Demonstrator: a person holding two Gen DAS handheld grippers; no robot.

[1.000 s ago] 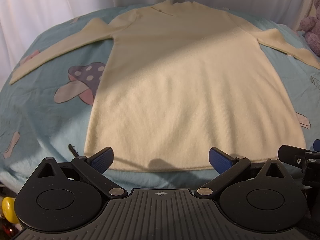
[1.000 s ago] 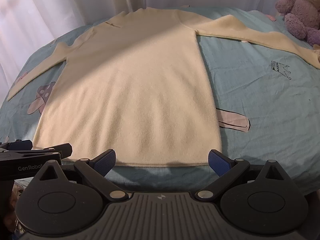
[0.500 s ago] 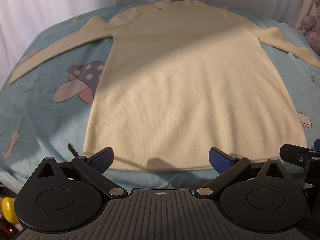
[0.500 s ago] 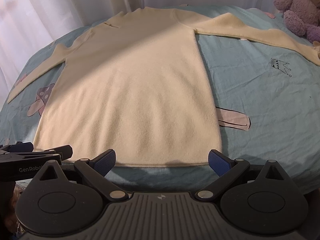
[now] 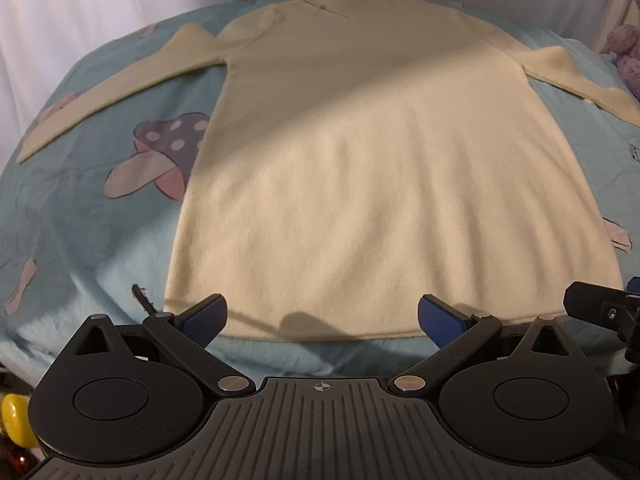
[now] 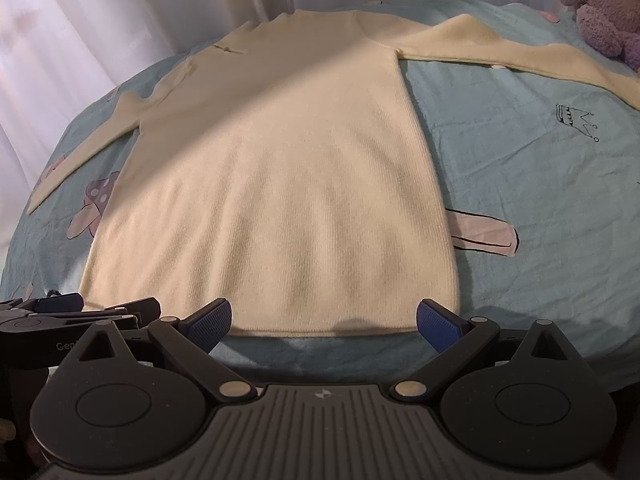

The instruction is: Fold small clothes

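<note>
Facing a cream knit sweater [image 5: 384,184] spread flat, sleeves out.
We hold both grippers, left gripper [image 5: 322,316] and right gripper [image 6: 324,318], released near its hem; blue mushroom-print bedsheet [image 6: 540,184], white curtains [image 6: 80,32] behind.

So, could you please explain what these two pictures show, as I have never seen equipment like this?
There is no robot here: a person holds a two-finger gripper in each hand, and a fisheye camera on each one looks forward along its fingers. One picture comes from the left gripper, the other from the right gripper; the black frame and blue pads at the bottom are the tool itself. Both grippers are open and hold nothing. Ahead lies a cream long-sleeved garment, spread flat with its hem nearest the cameras and sleeves out to the sides, on a light blue bedsheet printed with mushrooms. A purple plush toy sits at the far right. Folding has not begun.
</note>
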